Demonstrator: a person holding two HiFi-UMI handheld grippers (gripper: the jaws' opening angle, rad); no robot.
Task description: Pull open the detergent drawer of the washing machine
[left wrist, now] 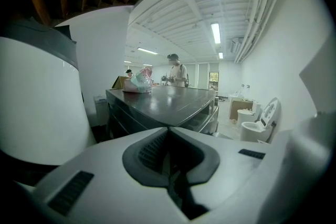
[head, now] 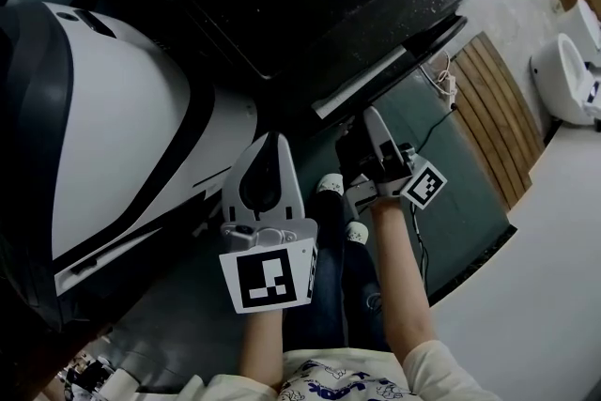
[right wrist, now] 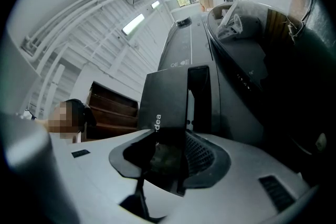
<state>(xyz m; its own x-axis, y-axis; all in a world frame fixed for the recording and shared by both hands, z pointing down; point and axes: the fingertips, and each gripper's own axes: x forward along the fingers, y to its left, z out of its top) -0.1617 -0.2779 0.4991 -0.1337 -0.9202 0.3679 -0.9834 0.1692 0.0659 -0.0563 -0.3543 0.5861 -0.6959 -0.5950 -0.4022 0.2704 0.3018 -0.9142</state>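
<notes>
Right claw of mine grasps the detergent drawer, its black front rising toward twelve o'clock; my left claw is clenched, empty.

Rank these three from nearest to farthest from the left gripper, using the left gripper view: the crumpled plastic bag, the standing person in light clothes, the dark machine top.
1. Dark machine top: straight ahead of the left gripper, with its near corner towards the shut jaws.
2. Plastic bag: on the far left end of that top.
3. Standing person: behind the top's far edge, near the centre.
</notes>
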